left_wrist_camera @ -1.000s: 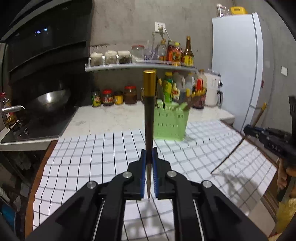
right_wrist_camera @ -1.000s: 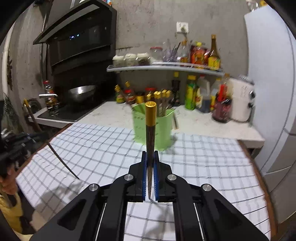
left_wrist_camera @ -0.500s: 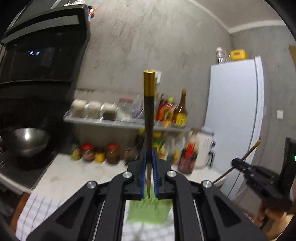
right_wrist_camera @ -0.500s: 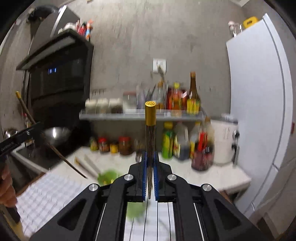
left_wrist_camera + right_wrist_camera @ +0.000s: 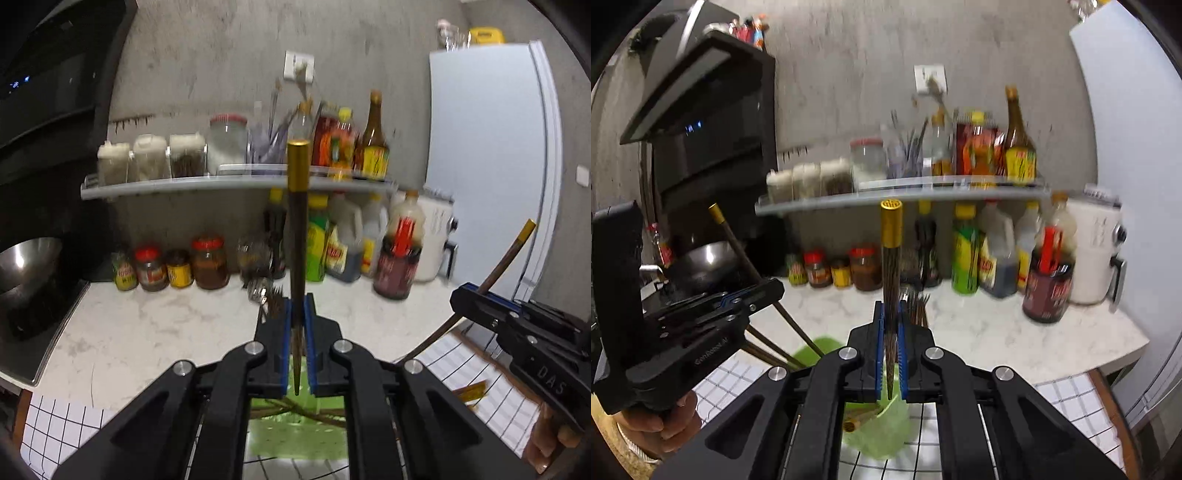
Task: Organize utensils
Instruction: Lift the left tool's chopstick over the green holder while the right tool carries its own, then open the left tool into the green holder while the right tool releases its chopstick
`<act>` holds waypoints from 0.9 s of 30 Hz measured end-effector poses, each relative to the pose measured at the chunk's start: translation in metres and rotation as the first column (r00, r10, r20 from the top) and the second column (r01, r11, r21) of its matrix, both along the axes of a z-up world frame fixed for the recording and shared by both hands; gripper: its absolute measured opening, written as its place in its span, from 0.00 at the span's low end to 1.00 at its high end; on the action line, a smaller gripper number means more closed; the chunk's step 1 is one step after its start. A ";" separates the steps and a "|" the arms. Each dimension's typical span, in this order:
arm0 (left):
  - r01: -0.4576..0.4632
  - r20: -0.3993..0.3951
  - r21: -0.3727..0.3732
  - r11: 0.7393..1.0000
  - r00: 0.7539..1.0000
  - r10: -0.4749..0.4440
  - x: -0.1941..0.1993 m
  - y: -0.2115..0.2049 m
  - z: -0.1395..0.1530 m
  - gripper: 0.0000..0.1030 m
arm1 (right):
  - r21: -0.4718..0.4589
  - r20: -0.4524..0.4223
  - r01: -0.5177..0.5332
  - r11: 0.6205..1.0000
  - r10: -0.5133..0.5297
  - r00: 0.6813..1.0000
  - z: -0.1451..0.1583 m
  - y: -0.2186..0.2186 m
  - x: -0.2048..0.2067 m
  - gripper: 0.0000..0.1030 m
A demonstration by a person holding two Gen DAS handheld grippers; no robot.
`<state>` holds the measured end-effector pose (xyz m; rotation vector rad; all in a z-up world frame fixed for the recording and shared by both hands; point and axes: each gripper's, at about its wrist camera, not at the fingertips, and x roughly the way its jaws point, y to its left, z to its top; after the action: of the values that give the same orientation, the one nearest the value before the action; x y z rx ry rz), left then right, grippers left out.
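Observation:
My left gripper (image 5: 297,301) is shut on a dark chopstick (image 5: 297,229) with a gold cap, held upright between the blue pads. Below it lies the green utensil holder (image 5: 295,439), with brown sticks inside. My right gripper (image 5: 891,306) is shut on a matching gold-capped chopstick (image 5: 891,266), over the same green holder (image 5: 882,432). In the left wrist view the right gripper (image 5: 465,295) shows at the right edge with its chopstick (image 5: 509,258) slanting. The right wrist view shows the left gripper (image 5: 772,288) at the left, a hand (image 5: 661,417) gripping its handle.
A white marble counter (image 5: 155,325) runs behind the holder, lined with jars and sauce bottles (image 5: 343,240). A glass shelf (image 5: 184,184) of jars hangs above. A steel wok (image 5: 26,258) sits left, a white fridge (image 5: 487,166) right. A checked cloth (image 5: 1067,398) covers the table.
Both grippers have moved forward across the checked cloth, each with its chopstick. The green holder, once well ahead, now lies right under their fingers. The counter and shelf loom closer.

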<state>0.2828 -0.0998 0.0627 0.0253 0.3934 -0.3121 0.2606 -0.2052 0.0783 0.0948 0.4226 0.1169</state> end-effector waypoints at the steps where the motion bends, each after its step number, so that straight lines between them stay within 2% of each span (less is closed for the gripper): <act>1: -0.001 -0.022 0.011 1.000 1.000 0.001 0.004 -0.001 -0.004 0.06 | 0.006 -0.022 -0.002 1.000 0.003 1.000 -0.004 -0.001 0.005 0.07; 3: -0.014 -0.030 0.017 1.000 0.999 0.015 0.007 0.001 -0.005 0.06 | 0.007 -0.044 -0.001 1.000 0.001 0.999 -0.006 -0.003 0.008 0.10; 4: -0.014 -0.019 0.032 0.999 1.000 0.014 0.004 0.000 -0.001 0.10 | 0.011 -0.040 0.001 1.000 -0.001 0.999 -0.004 -0.005 0.007 0.18; 5: -0.015 -0.006 0.042 0.999 1.000 0.015 0.001 0.000 0.004 0.22 | 0.016 -0.019 0.012 1.000 -0.011 1.000 0.001 -0.008 -0.001 0.31; 7: -0.016 0.045 0.039 0.999 0.999 0.014 -0.014 0.004 0.020 0.43 | 0.017 0.016 0.027 0.999 -0.028 0.999 0.013 -0.012 -0.017 0.46; 12: -0.040 0.113 0.005 0.999 0.993 0.039 -0.058 0.025 0.059 0.57 | 0.009 0.071 0.054 0.998 -0.055 0.996 0.040 -0.020 -0.073 0.56; 14: -0.075 0.097 0.012 0.997 0.993 0.074 -0.077 0.036 0.063 0.67 | -0.006 0.059 0.058 0.998 -0.058 0.997 0.043 -0.018 -0.100 0.66; 15: -0.089 0.086 0.020 0.996 0.992 0.087 -0.086 0.041 0.062 0.69 | -0.020 0.040 0.060 0.998 -0.059 0.997 0.041 -0.015 -0.112 0.69; 19: -0.145 0.037 0.067 0.987 0.989 0.143 -0.134 0.060 0.040 0.90 | -0.052 -0.031 0.045 0.998 -0.047 0.998 0.024 -0.004 -0.149 0.86; 20: -0.157 0.021 0.081 0.984 0.988 0.156 -0.146 0.064 0.031 0.94 | -0.054 -0.045 0.041 0.998 -0.043 0.998 0.019 -0.002 -0.158 0.87; 23: -0.176 -0.031 0.118 0.977 0.983 0.181 -0.177 0.072 0.007 0.94 | -0.060 -0.104 0.012 0.998 -0.018 0.994 -0.001 0.009 -0.185 0.93; 27: -0.182 -0.139 0.136 0.974 0.970 0.200 -0.208 0.081 -0.023 0.94 | -0.102 -0.127 0.022 0.995 -0.035 0.991 -0.018 0.027 -0.214 0.94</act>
<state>0.0745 -0.0191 0.0393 0.0835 0.5619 -0.0987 0.0461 -0.1785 0.0604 0.0099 0.5548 0.0612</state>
